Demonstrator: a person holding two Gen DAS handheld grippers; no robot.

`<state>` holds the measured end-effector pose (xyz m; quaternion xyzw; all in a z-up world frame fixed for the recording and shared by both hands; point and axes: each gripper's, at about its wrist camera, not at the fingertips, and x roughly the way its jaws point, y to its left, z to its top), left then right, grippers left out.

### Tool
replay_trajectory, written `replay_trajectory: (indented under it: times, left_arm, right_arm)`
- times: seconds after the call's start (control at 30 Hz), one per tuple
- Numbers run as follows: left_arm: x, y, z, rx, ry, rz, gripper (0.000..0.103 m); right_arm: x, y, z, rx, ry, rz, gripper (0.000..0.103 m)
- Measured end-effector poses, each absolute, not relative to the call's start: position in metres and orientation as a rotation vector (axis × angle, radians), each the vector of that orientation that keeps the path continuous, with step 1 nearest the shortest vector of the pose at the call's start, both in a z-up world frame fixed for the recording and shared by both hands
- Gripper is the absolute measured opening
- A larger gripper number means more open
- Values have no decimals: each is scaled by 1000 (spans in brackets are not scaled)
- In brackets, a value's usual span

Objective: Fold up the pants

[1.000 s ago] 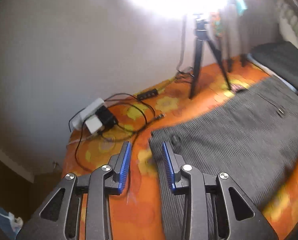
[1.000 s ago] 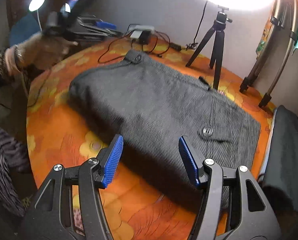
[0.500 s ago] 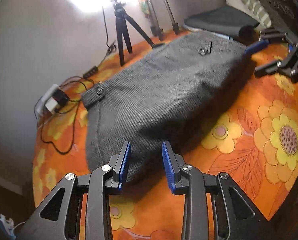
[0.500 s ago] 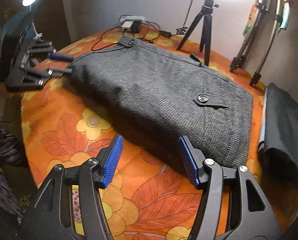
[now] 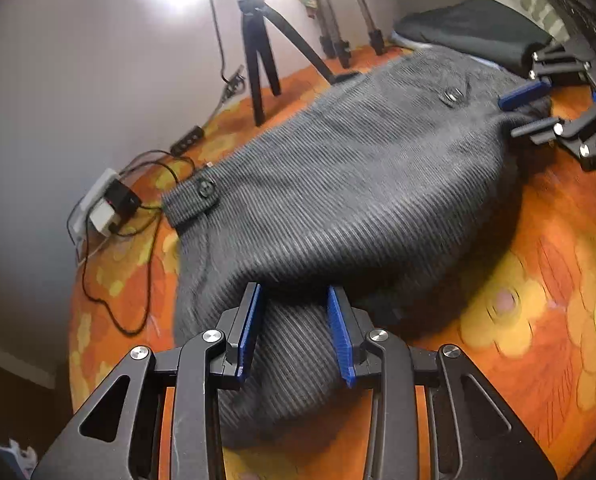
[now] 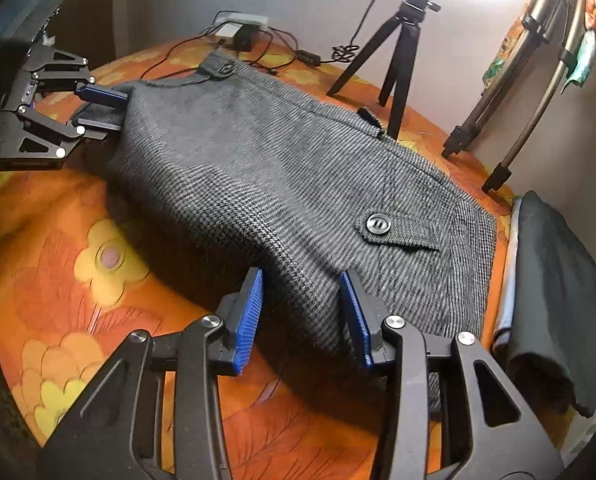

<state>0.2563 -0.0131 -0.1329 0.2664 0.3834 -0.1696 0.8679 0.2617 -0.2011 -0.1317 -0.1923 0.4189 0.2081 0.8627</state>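
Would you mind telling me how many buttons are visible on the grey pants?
2. One button sits on the pocket flap near the right tool; the other button is on the waistband tab at the far corner, toward the chargers. More may be hidden underneath the pants.

One pair of grey pants [image 6: 282, 176] on the cloth, two buttons showing on it, one at the waist tab [image 6: 225, 69] and one on the pocket flap [image 6: 379, 224]. Two grippers, left [image 5: 294, 330] and right [image 6: 304, 314]. One small black tripod [image 6: 402, 40], one dark folded garment [image 6: 558, 280] alongside
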Motion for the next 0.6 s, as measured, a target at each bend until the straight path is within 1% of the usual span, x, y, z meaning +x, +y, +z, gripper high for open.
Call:
replay_trajectory:
  times: [0.1, 0.23, 0.37, 0.5, 0.53, 0.57, 0.6]
  left_arm:
    - [277, -11, -125, 516, 795, -342, 33]
    - [301, -10, -131, 503, 820, -325, 33]
    - [311, -11, -143, 504, 839, -328, 33]
    - [311, -10, -144, 492, 840, -328, 33]
    - [309, -9, -140, 490, 834, -329, 33]
    - [307, -7, -135, 495, 824, -324, 33]
    - [301, -3, -128, 504, 810, -318, 33]
  right_arm:
    - [274, -202, -131, -381, 874, 416, 42]
    - [280, -200, -126, -385, 839, 373, 42]
    - [256, -183, -107, -373, 760, 500, 42]
    - [231, -142, -105, -459, 729, 660, 42]
    - [229, -134, -108, -488, 729, 678, 44]
    - [228, -123, -113, -527, 734, 696, 50]
    - [227, -114, -118, -562, 730, 703, 52]
